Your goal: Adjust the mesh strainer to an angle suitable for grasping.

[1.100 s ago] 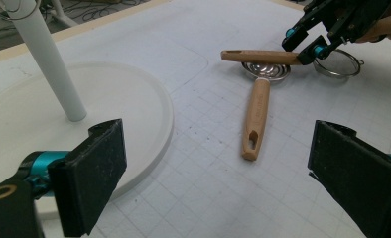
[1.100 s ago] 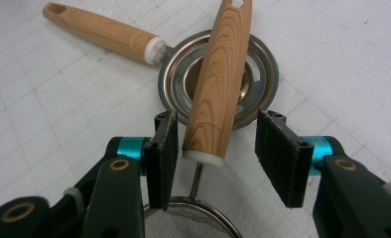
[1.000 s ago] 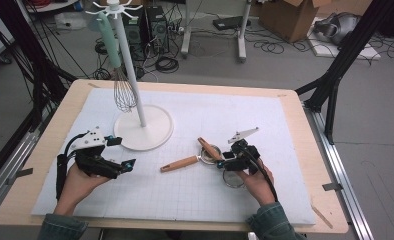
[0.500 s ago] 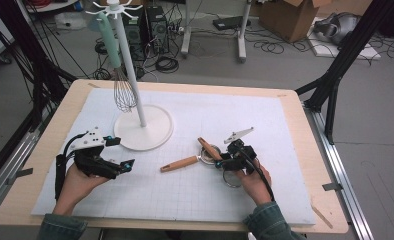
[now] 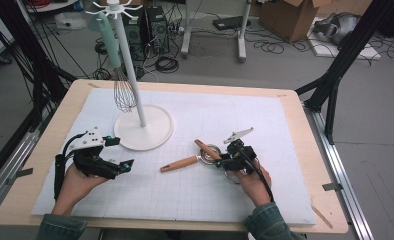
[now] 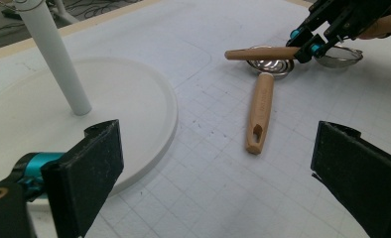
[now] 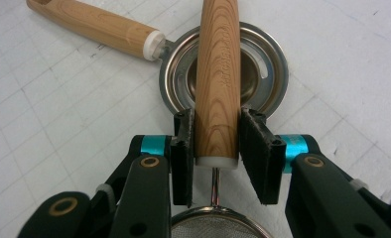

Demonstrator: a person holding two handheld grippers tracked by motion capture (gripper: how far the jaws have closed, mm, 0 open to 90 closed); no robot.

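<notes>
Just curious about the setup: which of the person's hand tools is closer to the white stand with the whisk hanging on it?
The left. The left tool sits open just beside the stand's round base, while the right tool is farther off, clamped on a wooden handle.

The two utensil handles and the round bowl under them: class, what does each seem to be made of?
Strainer handle in the right gripper: wood, matt, visible grain, white cap. Second handle: the same. Round bowl: apparently polished metal, reflective like steel.

Tool (image 7: 216,148) clamped on strainer's wooden handle (image 7: 217,74), metal cup (image 7: 268,74) beneath
</notes>
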